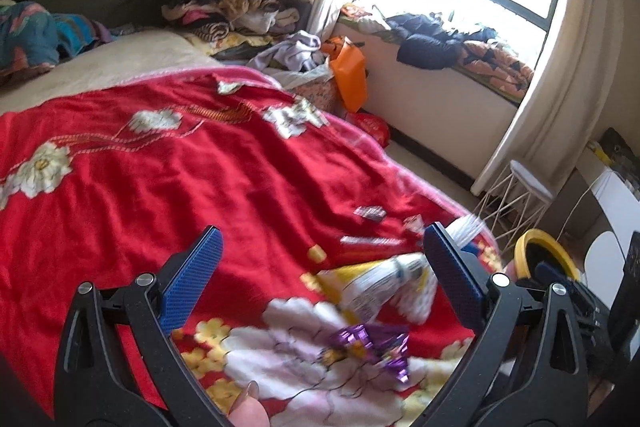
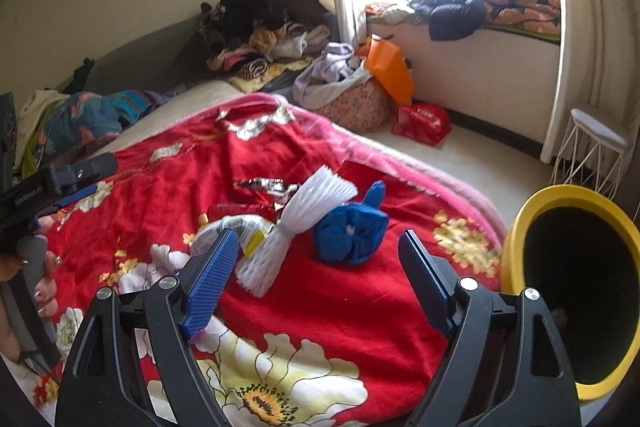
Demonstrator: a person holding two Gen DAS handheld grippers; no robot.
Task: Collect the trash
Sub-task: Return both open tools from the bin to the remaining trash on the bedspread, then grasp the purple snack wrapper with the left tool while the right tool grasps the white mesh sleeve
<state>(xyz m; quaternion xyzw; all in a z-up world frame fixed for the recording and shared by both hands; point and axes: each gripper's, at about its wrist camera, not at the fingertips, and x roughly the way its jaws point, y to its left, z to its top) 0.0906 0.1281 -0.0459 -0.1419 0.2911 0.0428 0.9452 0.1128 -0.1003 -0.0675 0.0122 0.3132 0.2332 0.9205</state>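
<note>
Bed [image 2: 168, 99] fills most of the room, headboard against the far wall. A red flowered blanket [image 1: 168, 187] covers its near half; beige sheet shows beyond it. Heap of clothes [image 2: 256, 31] sits at the far corner of the bed, next to the curtain [image 1: 532, 99] and the bright window. Window ledge carries a dark jacket [image 2: 448, 13] and a patterned quilt. On the floor beside the bed: orange bag [image 2: 390, 67], red bag [image 2: 424, 121], white wire stool [image 2: 596, 147].

Yellow bin [image 2: 572, 287] with a black inside stands tilted at the right edge of the bed, mouth facing the right wrist camera, just beside the right claw.

Trash lies scattered on the near right part of the blanket. White foam net [image 2: 296, 215] lies in the middle, touching the blue crumpled wad [image 2: 352, 231] on its right. A yellow and white wrapper [image 1: 372, 287] lies to the left of the net, partly under it. Purple foil wrapper [image 1: 372, 347] lies nearest the left claw, blurred. Silver foil scraps [image 2: 266, 187] lie farther up the blanket.

Left claw [image 1: 320, 267]: released, blue pads wide apart, nothing between them, above the yellow and white wrapper and purple foil. A thumb [image 1: 248, 411] shows at the bottom edge.

Right claw [image 2: 320, 263]: released, pads wide apart, empty, pointed at the foam net and blue wad.
</note>
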